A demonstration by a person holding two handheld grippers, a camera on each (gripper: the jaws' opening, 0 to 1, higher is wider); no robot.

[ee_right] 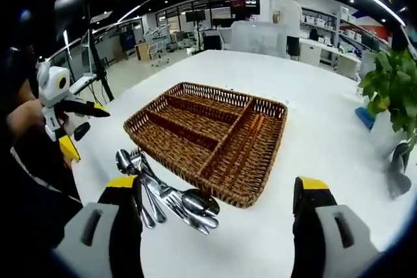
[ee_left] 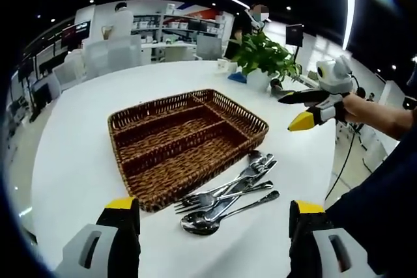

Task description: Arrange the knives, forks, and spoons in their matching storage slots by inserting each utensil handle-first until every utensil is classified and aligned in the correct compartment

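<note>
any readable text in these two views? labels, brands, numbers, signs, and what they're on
No text can be read in either view.
Wicker tray: no label on it.
Cutlery pile beside the tray: no legible stamp or brand.
Left gripper and right gripper: yellow-tipped, no lettering visible.
Red wall screen in the background: something is shown on it, too small and blurred to read.
Back-wall shelving: any signs there are too blurred to read.
</note>
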